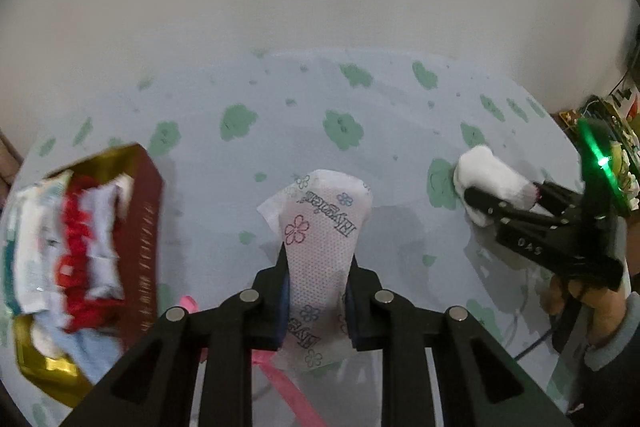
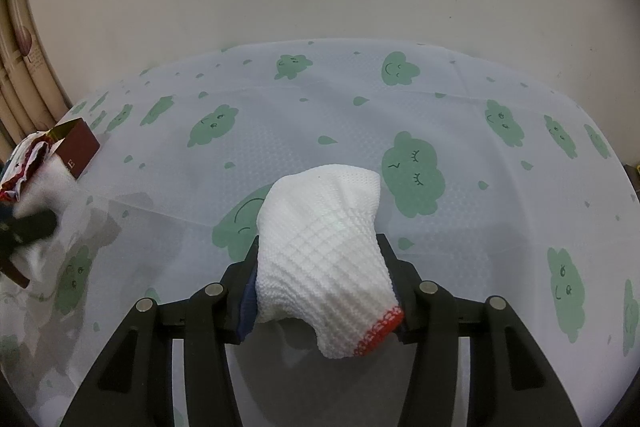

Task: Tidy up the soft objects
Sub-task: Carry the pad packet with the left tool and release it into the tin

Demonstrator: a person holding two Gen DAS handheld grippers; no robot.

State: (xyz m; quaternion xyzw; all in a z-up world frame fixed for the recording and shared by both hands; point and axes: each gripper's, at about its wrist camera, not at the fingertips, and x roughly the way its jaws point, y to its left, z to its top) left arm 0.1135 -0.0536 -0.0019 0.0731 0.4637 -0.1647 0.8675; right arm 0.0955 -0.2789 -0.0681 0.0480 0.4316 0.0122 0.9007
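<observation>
Flower-printed tissue packet [image 1: 320,247] and white knit glove [image 2: 324,259] — both pinched upright, off the table

Two close wrist views, angled down; shared tablecloth [image 1: 400,99], red box [image 2: 80,147].

One tissue packet [image 1: 320,247], one white glove [image 2: 324,259], one box [image 1: 144,227], two tools.

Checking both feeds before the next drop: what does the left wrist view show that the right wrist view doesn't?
Only the left wrist view: the left gripper shut on a printed tissue packet, a pink ribbon, and the hand holding the right gripper. Only the right wrist view: the red cuff of the white knit glove and curtains at left. Both: the dark red box of soft items, the cloud-print tablecloth, the glove in the right gripper.
</observation>
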